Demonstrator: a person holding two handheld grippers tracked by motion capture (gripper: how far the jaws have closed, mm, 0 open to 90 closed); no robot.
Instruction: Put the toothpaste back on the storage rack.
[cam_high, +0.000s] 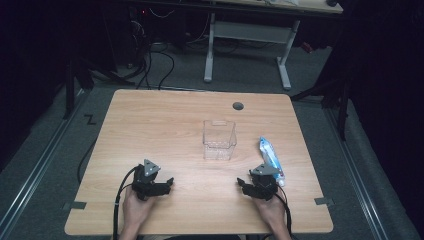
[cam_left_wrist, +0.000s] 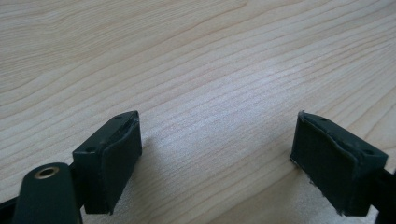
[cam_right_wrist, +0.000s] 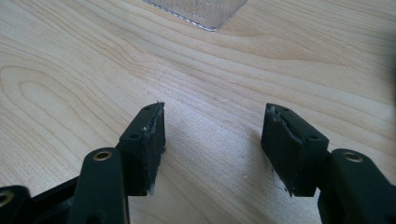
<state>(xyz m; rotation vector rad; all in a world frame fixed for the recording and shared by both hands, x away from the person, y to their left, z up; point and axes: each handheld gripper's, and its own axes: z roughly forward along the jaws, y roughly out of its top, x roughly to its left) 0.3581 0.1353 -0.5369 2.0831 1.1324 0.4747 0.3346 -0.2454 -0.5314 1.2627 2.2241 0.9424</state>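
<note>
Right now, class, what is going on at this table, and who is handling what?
A person sits at a wooden table with a two-jaw tool in each hand. The left tool and the right tool both rest near the front edge, jaws open, nothing between them. A clear plastic container stands in the middle of the table. A blue and white packet lies just beyond the right tool. Neither item is being held.
</note>
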